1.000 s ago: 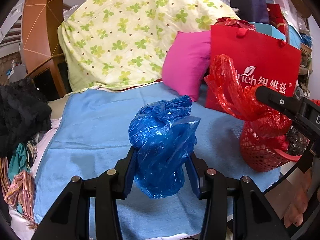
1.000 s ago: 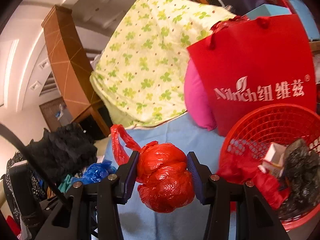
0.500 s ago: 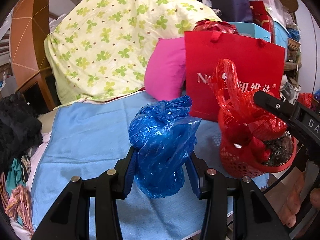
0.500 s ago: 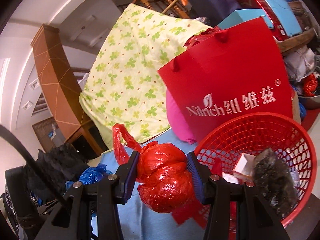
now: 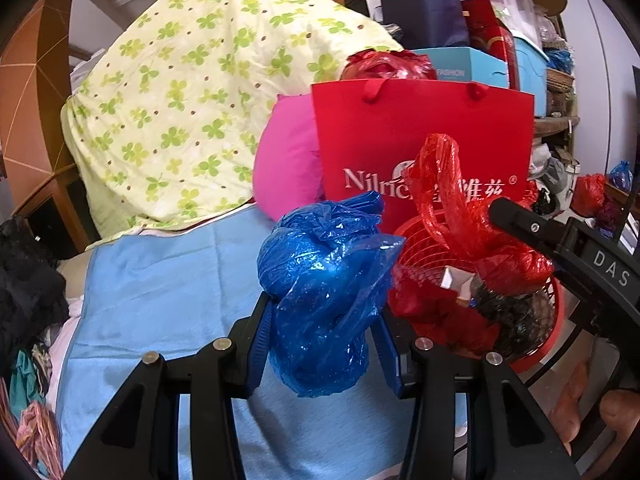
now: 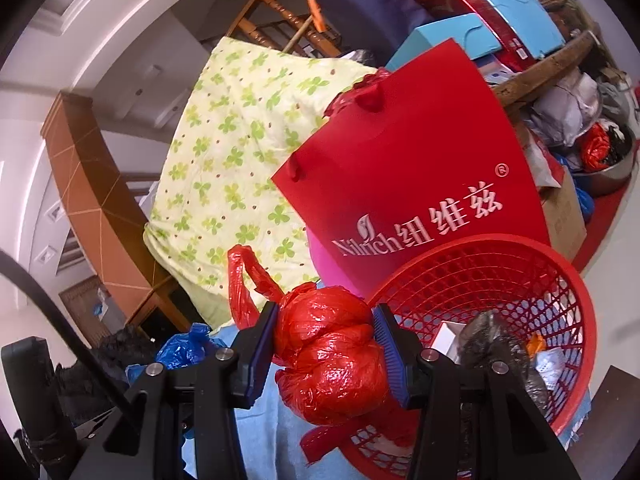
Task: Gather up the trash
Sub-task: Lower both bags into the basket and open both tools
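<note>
Both bundles have swung toward the red basket (image 6: pixel 520 280): the right gripper (image 6: pixel 326 354) clamps a red bag (image 6: pixel 332 364) at its rim, the left gripper (image 5: pixel 324 340) a blue bag (image 5: pixel 320 292) just beside; drop-off looks imminent.

The left tool (image 5: pixel 326 344) clamps a blue bag (image 5: pixel 324 292) above the bed's (image 5: pixel 160 300) right edge — beside it, the right tool (image 5: pixel 520 222) holds a red bag (image 5: pixel 472 224) over the red basket (image 5: pixel 554 320).

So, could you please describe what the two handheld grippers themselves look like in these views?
Both are matte black linkage frames with round silver pivot bolts. The left gripper and the right gripper each carry two blue ribbed finger pads. In the left wrist view, the right gripper's black side shows the white letters "DAS". A black cable curves past at the left of the right wrist view. No sleeves show.
</note>
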{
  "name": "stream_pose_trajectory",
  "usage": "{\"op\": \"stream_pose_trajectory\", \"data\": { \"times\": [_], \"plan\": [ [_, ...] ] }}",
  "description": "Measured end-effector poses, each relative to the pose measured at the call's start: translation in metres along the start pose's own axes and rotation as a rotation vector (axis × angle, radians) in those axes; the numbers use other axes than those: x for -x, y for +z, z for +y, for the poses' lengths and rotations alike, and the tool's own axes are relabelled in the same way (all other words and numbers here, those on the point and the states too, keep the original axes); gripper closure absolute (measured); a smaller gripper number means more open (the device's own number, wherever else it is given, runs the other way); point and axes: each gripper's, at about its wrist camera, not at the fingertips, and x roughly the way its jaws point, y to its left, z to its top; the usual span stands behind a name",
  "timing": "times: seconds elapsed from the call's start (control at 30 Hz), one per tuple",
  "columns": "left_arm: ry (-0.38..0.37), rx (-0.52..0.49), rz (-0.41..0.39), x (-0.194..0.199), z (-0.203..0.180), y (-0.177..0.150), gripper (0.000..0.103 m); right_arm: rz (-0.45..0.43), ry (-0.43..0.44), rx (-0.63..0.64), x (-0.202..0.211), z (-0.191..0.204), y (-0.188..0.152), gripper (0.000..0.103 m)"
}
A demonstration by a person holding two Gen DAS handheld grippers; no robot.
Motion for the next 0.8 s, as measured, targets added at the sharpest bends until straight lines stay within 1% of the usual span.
{"op": "stream_pose_trajectory", "data": {
  "times": [0.5, 0.8],
  "plan": [
    [-0.082, -0.049, -0.009, -0.011, -0.042, 0.018, 0.053, -0.046, -0.035, -0.093, 0.013, -0.034, 0.015, 0.052],
    [-0.133, -0.063, -0.009, -0.016, -0.059, 0.024, 0.053, -0.07, -0.051, -0.136, 0.018, -0.051, 0.024, 0.052]
  ]
}}
